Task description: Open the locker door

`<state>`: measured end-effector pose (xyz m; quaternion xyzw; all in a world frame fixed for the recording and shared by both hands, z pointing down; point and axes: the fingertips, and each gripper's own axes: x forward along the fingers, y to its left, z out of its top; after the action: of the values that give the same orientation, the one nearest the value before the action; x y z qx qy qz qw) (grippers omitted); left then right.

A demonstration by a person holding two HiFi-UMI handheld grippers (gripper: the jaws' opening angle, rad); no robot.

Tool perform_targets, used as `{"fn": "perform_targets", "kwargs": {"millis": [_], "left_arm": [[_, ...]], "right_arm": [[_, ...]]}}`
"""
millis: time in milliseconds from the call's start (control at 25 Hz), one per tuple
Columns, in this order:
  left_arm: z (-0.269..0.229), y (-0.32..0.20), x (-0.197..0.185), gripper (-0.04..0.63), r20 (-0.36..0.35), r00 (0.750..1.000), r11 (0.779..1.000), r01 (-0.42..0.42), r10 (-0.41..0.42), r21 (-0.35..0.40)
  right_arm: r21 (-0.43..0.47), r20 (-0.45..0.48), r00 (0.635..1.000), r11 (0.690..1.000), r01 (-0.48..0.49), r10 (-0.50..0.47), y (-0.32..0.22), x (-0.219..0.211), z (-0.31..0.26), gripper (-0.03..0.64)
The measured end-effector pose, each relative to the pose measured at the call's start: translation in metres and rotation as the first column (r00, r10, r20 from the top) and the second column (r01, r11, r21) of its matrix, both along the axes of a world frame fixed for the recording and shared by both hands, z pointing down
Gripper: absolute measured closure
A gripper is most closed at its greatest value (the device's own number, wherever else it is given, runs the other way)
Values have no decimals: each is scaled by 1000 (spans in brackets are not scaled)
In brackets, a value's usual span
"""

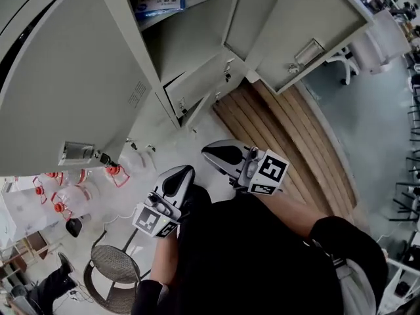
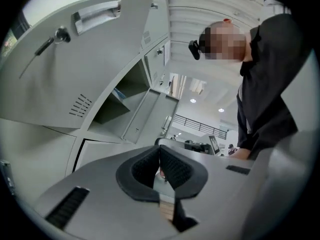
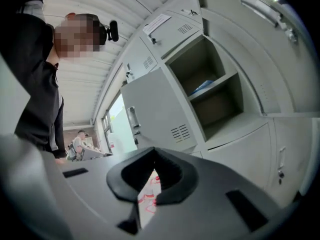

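Inspecting the bank of pale grey metal lockers, I find two doors standing wide. The large grey metal locker door (image 1: 65, 90) fills the upper left of the head view, with its recessed handle plate (image 1: 79, 151) and its key (image 1: 102, 157) at the lower edge. A second grey door (image 1: 308, 18) stands swung out at the upper right. Between them an open compartment shows a shelf with a blue-and-white packet (image 1: 161, 5).

My left gripper (image 1: 182, 173) and right gripper (image 1: 211, 153) hang close to my body at lower centre, well apart from both doors. Each has its jaws together with nothing between them.

In my judgement the opening is done. Which door was meant I cannot tell.

Below lie a pale floor (image 1: 164, 153) and a brown wooden slat platform (image 1: 289, 143). Clear jugs with red caps (image 1: 62, 195) and a round mesh stool (image 1: 115, 264) stand at the lower left.
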<state>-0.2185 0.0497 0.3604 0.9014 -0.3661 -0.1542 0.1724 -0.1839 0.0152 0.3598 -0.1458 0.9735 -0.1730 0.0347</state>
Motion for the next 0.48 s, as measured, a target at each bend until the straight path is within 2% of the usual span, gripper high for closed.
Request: {"fn": "perform_targets", "kwargs": {"millis": [200,320,480], "left_arm": [[19,-42,-16,578,-30,998,998,-57,56,-36],[32,-61,-17,578,-11,997,996,-73,72,-51],[59,-82,-24,578,46,999,995,9,-5,-99]], "right_arm": [[35,-56,994,995,-88,90,-43,-19,15,606],[38,-74,988,990,-133,135,-70,-20,26,606],[-5,-62,992,994,-113,112,-91,-18,45,604]]}}
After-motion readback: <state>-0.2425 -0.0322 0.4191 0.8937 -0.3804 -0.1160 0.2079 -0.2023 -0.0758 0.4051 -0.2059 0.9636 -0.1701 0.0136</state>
